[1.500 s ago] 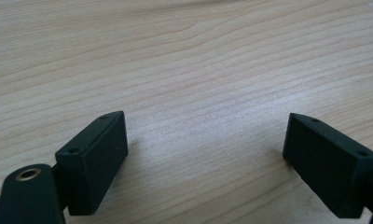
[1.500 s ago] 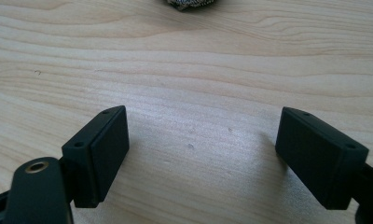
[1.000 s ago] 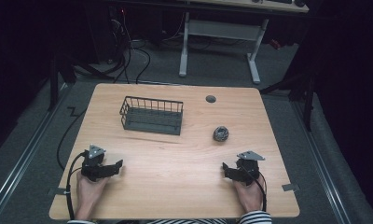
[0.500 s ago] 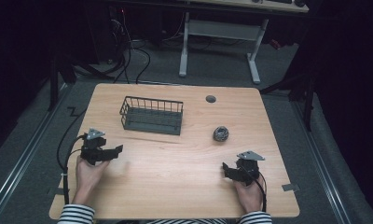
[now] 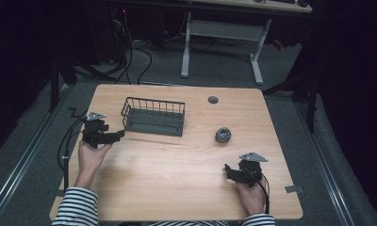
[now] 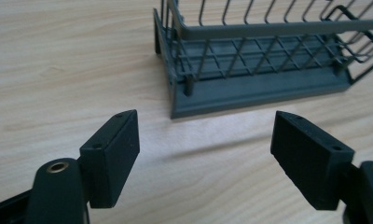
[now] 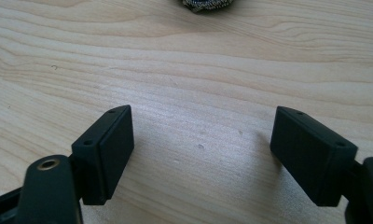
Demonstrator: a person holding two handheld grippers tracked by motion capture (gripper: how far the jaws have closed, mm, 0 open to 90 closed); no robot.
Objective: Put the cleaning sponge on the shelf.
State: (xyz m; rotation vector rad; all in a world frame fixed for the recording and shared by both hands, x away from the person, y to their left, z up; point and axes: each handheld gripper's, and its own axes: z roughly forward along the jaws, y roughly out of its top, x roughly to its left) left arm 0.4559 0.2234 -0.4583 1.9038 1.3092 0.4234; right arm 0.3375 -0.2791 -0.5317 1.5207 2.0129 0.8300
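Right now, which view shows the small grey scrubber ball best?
The high view: the small grey metallic scrubber ball sits whole on the wooden table, right of the dark wire basket. The right gripper view catches just its bottom edge at the frame's top.

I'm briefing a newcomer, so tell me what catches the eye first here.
A dark wire basket sits left of centre on the wooden table, with the left gripper beside its left end, jaws wide open. A small scrunched metallic ball lies right of centre, ahead of the open right gripper.
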